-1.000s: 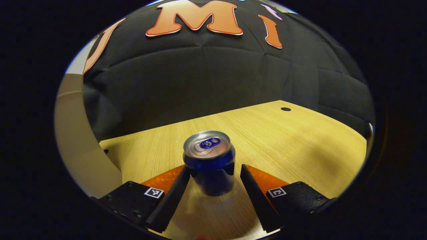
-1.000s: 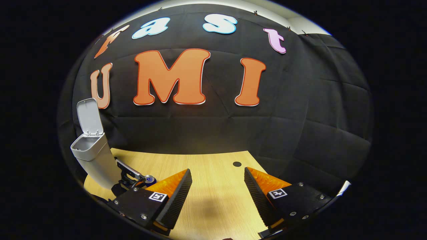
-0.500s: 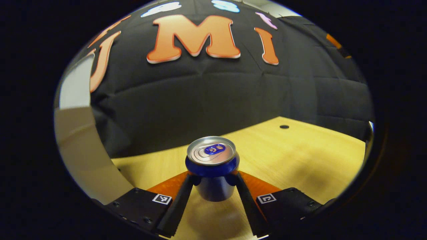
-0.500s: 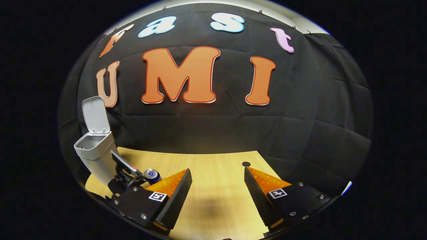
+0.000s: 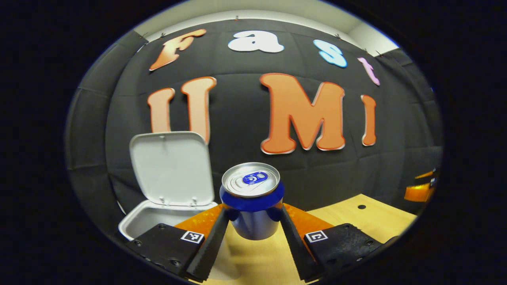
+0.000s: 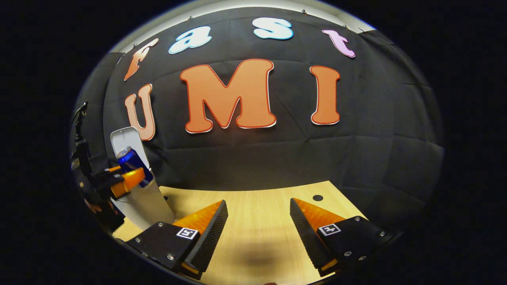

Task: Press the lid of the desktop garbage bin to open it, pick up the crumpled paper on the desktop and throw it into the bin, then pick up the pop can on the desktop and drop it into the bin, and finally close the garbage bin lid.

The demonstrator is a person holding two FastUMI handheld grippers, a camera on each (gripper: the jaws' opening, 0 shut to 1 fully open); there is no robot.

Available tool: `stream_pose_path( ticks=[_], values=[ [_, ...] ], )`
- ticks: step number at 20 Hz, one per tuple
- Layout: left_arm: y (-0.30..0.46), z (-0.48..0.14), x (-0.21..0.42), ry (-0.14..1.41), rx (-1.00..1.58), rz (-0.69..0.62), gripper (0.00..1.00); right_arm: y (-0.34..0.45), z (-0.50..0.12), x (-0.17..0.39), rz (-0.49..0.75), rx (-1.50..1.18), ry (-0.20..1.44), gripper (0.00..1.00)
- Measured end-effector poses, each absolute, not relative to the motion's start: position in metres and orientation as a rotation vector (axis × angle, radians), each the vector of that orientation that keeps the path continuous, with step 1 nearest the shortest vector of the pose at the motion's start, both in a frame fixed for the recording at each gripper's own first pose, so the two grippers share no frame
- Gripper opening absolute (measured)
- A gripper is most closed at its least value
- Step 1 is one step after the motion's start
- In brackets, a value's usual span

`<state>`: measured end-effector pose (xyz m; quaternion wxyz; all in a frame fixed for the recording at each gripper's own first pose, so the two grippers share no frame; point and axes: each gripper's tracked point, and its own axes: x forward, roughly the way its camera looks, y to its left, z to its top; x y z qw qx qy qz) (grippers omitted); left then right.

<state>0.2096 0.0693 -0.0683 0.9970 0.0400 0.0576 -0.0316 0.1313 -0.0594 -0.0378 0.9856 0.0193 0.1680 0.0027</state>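
Left gripper (image 5: 253, 221) is clamped on the blue aluminium pop can (image 5: 252, 200), up beside the open white plastic bin (image 5: 136, 221); right gripper (image 6: 257, 221) hangs released.

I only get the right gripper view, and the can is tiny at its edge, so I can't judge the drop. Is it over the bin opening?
Observer: Not quite. In the left gripper view the bin opening lies left of the pop can, with the tabletop showing below the can.
Operator: Is the grip solid?
Observer: Both fingers of the left gripper press on the can's sides, and the can is upright.
Operator: And the lid?
Observer: The lid stands up behind the opening.
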Motion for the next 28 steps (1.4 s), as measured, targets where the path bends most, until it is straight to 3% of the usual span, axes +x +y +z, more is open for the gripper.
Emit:
stream_pose_path(
  ticks=[3, 8, 18, 23, 28],
  values=[
    [0.14, -0.043, 0.221, 0.094, 0.118, 0.042, 0.77, -0.051, -0.038, 0.131, 0.038, 0.053, 0.323, 0.94],
    [0.192, -0.113, 0.242, 0.202, 0.016, 0.106, 0.78, -0.039, -0.048, 0.126, 0.063, 0.052, 0.343, 0.94],
    [0.19, -0.164, 0.234, 0.377, -0.027, 0.12, 0.85, -0.056, -0.055, 0.116, 0.039, 0.048, 0.354, 0.94],
    [0.194, -0.15, 0.222, 0.339, -0.035, 0.153, 0.91, -0.055, -0.054, 0.117, 0.046, 0.054, 0.35, 0.94],
    [0.181, -0.095, 0.194, 0.213, -0.03, 0.158, 0.94, -0.052, -0.047, 0.116, 0.057, 0.062, 0.331, 0.94]
  ],
)
